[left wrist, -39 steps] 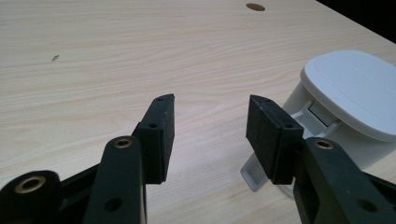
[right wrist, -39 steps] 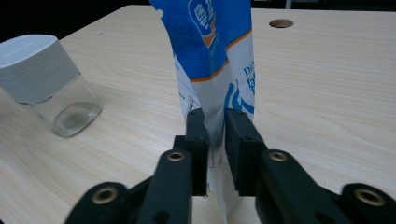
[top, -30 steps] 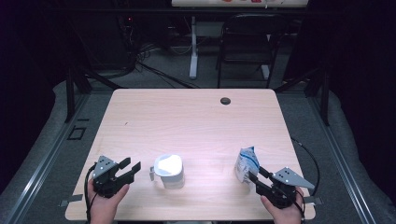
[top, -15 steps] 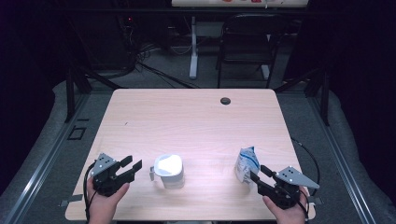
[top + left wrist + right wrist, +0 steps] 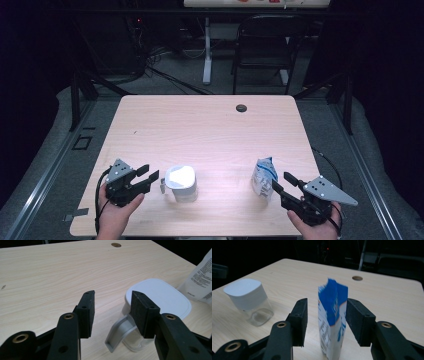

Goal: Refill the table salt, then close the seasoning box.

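Two grippers hover at the near edge of the table, each facing its own thing, and neither has a hold yet. The left gripper stands wide open just left of the lidded jar, which sits on the near-left part of the table; its jaws have just been closing a little, with nothing between them. In the left gripper view the jar's grey handle points toward the gripper, lying low between and just beyond the pads. The right gripper is also open, its jaws having just been opening, and the blue and white pouch stands upright on the near-right part of the table. The right gripper view shows the pouch between the jaws with a gap on the left; whether the right pad touches it I cannot tell.

My worry is the pouch: it looks light and narrow-footed, so a lopsided closing could push it over or crumple its torn top. The jar seems to risk sliding or turning if one pad nudges the handle first. Its lid may only be resting on, so a tilted lift could shed it.
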A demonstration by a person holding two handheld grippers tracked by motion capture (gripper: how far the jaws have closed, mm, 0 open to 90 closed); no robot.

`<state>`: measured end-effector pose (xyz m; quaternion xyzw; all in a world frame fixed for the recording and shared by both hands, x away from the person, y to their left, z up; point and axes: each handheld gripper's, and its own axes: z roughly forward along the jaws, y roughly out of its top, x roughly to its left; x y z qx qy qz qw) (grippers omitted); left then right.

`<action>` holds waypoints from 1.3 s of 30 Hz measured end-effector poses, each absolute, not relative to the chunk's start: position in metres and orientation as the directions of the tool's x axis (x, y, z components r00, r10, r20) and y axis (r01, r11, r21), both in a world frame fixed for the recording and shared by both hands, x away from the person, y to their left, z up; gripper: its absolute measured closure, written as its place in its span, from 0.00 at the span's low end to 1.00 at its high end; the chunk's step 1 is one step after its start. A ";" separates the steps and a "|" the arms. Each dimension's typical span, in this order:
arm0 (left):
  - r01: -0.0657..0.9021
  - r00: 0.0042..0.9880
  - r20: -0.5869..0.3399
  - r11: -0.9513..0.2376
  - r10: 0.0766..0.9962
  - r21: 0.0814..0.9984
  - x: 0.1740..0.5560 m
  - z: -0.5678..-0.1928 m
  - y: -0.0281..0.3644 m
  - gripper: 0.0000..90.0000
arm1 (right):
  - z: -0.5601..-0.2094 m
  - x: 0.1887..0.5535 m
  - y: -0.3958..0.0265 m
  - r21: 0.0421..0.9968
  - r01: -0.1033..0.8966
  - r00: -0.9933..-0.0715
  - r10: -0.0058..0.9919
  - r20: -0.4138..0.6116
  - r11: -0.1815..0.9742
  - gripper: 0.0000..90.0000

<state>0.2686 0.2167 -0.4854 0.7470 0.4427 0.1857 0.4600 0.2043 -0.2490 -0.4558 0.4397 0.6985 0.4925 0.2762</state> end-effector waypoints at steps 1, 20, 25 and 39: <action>0.490 0.539 -0.125 -0.189 0.833 0.851 0.269 -0.485 0.215 0.62 | -0.452 0.204 -0.247 0.936 0.327 -0.468 0.883 0.041 0.130 0.58; 0.492 0.595 -0.073 -0.291 0.800 0.821 0.277 -0.482 0.193 0.85 | -0.443 0.208 -0.205 0.943 0.256 -0.570 0.821 -0.032 0.214 0.60; 0.493 0.616 -0.085 -0.299 0.784 0.817 0.279 -0.481 0.192 0.95 | -0.444 0.210 -0.196 0.939 0.256 -0.589 0.807 -0.036 0.228 0.60; 0.503 0.637 -0.095 -0.319 0.765 0.803 0.279 -0.484 0.188 1.00 | -0.449 0.222 -0.174 0.932 0.263 -0.630 0.776 -0.031 0.251 0.60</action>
